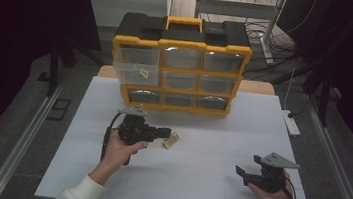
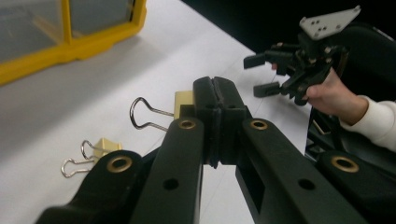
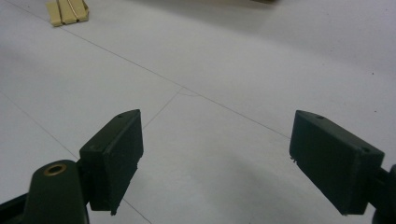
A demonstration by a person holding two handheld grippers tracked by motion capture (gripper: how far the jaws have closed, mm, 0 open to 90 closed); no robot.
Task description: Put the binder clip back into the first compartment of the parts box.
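Left gripper (image 2: 215,88) has its jaws pressed together on a cream binder clip (image 2: 183,100), wire handles sticking out to the side, lifted just off the white desk (image 1: 195,182). A second binder clip (image 2: 105,145) lies on the desk below it. Likely destination: the pulled-out top-left drawer (image 1: 135,65) of the yellow-and-black organizer (image 1: 180,70). To do this well, keep the pinch firm on the clip's body, carry it high enough to clear the drawer's front wall, and only release once it's over the opening. That drawer already seems to hold a small cream piece; the other drawers are pushed in, their contents too dim to tell. Right gripper (image 1: 245,174) waits near the desk's right edge, jaws spread, holding nothing.
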